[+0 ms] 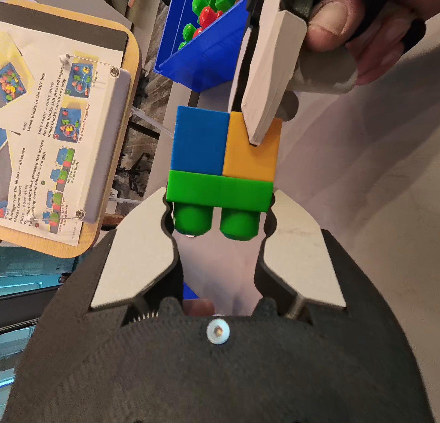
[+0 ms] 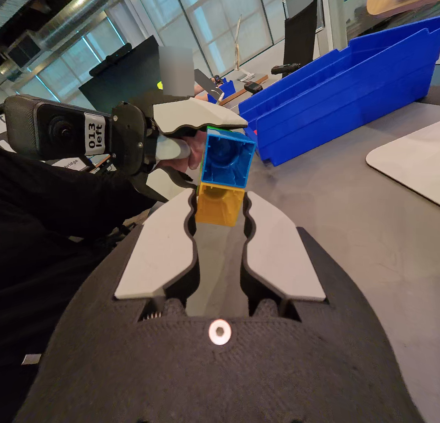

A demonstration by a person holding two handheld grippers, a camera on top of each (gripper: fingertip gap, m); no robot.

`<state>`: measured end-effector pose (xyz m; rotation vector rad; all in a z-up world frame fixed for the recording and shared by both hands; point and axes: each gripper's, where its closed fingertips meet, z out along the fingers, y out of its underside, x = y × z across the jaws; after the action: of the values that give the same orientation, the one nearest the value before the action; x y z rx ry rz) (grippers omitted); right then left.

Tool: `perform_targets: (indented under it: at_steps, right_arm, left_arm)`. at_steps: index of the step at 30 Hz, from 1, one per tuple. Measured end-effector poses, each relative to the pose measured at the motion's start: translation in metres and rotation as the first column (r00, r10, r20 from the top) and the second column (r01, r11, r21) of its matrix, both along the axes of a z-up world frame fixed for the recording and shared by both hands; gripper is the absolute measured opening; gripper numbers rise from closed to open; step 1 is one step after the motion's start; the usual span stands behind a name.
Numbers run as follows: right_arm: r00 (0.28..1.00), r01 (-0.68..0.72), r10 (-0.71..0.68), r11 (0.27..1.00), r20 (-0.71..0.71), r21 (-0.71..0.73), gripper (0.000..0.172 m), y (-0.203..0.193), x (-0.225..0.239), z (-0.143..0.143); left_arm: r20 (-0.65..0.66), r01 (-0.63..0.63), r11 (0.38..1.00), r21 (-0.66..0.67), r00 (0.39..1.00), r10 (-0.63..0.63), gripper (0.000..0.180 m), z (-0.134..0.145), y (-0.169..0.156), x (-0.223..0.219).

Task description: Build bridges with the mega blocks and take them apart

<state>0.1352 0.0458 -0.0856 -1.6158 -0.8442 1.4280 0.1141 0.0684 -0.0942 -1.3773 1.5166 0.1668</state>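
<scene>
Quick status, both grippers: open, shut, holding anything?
Left gripper: closed on the green two-stud block of the bridge, gripping its ends.
Right gripper: closed on the yellow block, pads against its sides.

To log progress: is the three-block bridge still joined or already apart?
Joined. The blue block and yellow block sit flush against the green two-stud block, no gap.

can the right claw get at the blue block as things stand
Probably not right away. The right claw is closed on the yellow block, while the blue block sits just beyond it, both pressed onto the green block held by the left claw. It would need to let go first.
</scene>
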Motion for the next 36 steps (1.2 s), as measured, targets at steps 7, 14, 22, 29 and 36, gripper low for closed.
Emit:
perform_targets:
  at_steps: [7, 14, 22, 29, 36]
  right_arm:
    - [1.0, 0.02, -0.02, 1.0, -0.003, -0.024, 0.034, 0.001, -0.001, -0.001]
    - [0.999, 0.044, -0.044, 0.999, -0.018, 0.003, 0.037, 0.004, 0.004, 0.005]
    - [0.999, 0.032, -0.032, 0.999, -0.013, 0.001, 0.042, 0.006, 0.008, 0.005]
    - [0.998, 0.039, -0.039, 0.999, -0.056, -0.01, 0.036, 0.006, 0.01, 0.01]
    - [0.964, 0.091, -0.097, 0.995, -0.248, -0.035, 0.036, 0.018, 0.032, 0.032]
  left_arm:
    - [-0.045, -0.029, 0.998, 0.061, 0.998, 0.031, 0.074, 0.0, 0.002, -0.001]
    - [-0.011, -0.009, 1.0, 0.021, 1.0, 0.009, 0.075, 0.002, 0.006, 0.004]
    - [-0.122, 0.068, 0.997, 0.047, 0.991, -0.062, 0.075, -0.012, -0.005, 0.024]
    - [-0.121, 0.077, 0.994, 0.082, 0.99, -0.067, 0.075, -0.003, -0.003, 0.029]
    - [0.315, 0.158, 0.928, -0.336, 0.948, -0.048, 0.098, 0.007, -0.009, 0.027]
